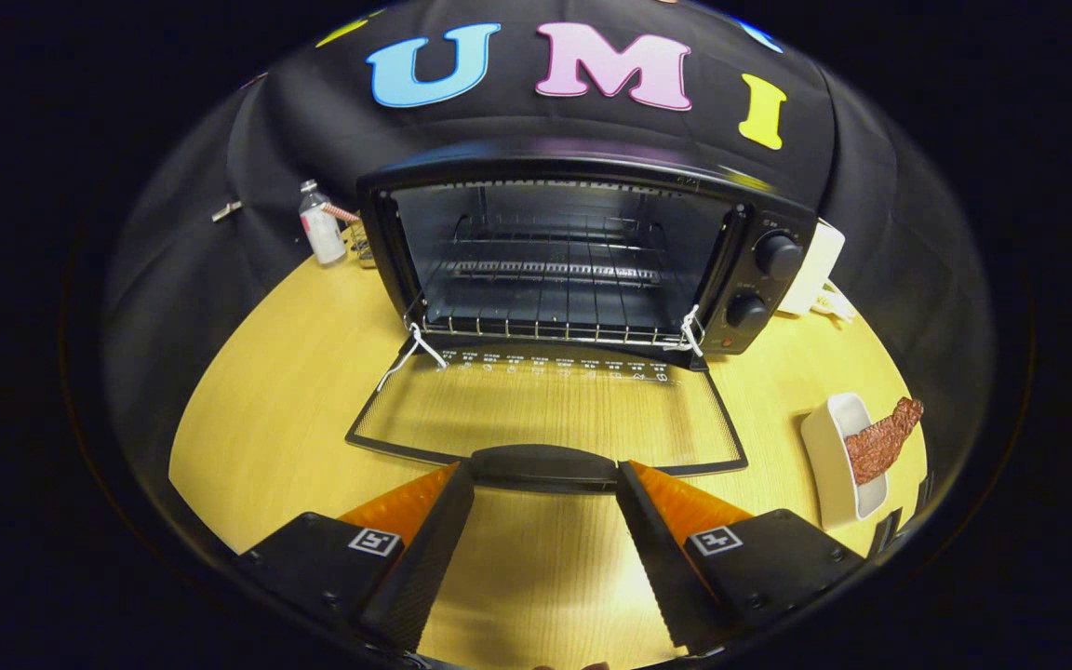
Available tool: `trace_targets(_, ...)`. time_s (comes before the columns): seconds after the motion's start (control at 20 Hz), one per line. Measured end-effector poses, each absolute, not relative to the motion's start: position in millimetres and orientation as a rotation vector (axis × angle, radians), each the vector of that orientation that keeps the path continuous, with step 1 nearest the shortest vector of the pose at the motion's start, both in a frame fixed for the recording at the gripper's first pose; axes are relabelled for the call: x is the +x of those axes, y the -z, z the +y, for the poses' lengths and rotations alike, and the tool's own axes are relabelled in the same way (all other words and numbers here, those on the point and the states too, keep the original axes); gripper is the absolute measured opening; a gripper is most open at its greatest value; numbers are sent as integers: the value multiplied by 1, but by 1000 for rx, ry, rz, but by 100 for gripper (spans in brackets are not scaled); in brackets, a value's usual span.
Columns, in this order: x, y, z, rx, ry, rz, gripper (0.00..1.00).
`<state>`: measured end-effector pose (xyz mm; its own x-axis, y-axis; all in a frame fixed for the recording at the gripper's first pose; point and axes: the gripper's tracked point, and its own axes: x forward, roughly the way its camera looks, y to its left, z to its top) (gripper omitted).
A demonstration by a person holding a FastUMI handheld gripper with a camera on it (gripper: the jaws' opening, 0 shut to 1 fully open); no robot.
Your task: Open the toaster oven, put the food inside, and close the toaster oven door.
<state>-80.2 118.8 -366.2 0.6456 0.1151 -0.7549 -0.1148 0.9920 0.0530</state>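
A black toaster oven [582, 251] stands at the back of the wooden table, its glass door [545, 409] folded down flat toward me. The door's handle [543, 465] lies just ahead of my fingertips. Inside, a wire rack [555, 326] sits at the oven's mouth and holds nothing. My gripper [545, 484] is open, its fingers spread about as wide as the handle and touching nothing. To the right of the fingers a white oblong dish [838, 456] carries a reddish-brown strip of food [882, 439] that sticks out over its far end.
A small clear bottle [322, 226] stands left of the oven near the cloth wall. A white box with a cable [815, 270] sits behind the oven's right side. Two knobs [776, 256] are on the oven's right panel. Bare tabletop [294, 391] spreads left of the door.
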Motion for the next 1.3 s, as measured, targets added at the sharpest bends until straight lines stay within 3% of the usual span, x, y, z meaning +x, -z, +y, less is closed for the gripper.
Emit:
trace_targets(0.35, -85, 351, 114, 54, -157, 847, 96)
trace_targets(1.0, -78, 209, 44, 189, -320, 583, 97)
trace_targets(1.3, -75, 166, -17, 310, -445, 575, 97)
